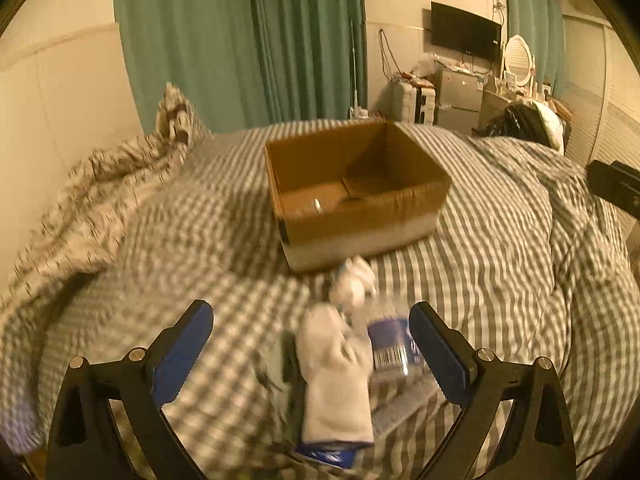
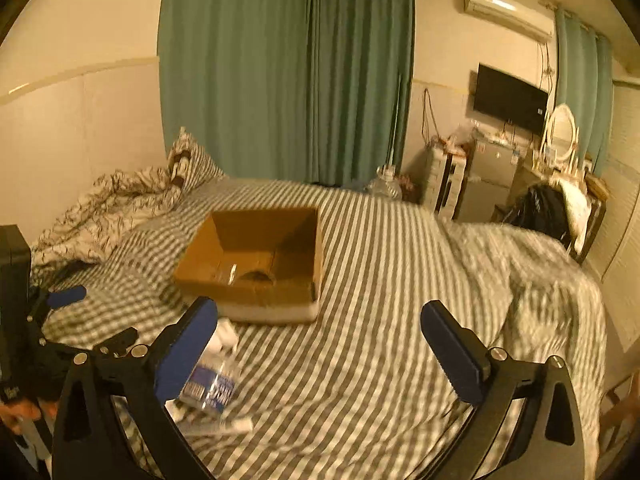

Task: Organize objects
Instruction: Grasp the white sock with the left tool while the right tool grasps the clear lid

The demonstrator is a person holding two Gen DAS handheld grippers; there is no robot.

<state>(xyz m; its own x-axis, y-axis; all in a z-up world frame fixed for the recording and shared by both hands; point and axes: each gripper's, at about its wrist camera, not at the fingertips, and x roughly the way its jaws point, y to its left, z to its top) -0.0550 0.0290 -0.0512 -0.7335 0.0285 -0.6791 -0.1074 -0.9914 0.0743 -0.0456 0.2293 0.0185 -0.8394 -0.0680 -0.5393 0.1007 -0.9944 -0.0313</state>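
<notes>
one cardboard box (image 1: 352, 188) sits open on the striped bed (image 1: 500, 264) at 12 o'clock. one plastic bottle (image 1: 390, 344) with a blue label and two white socks (image 1: 336, 376) lie at 6 o'clock. left gripper (image 1: 310, 354) and right gripper (image 2: 318, 354) both gape wide, gripping nothing.
</notes>
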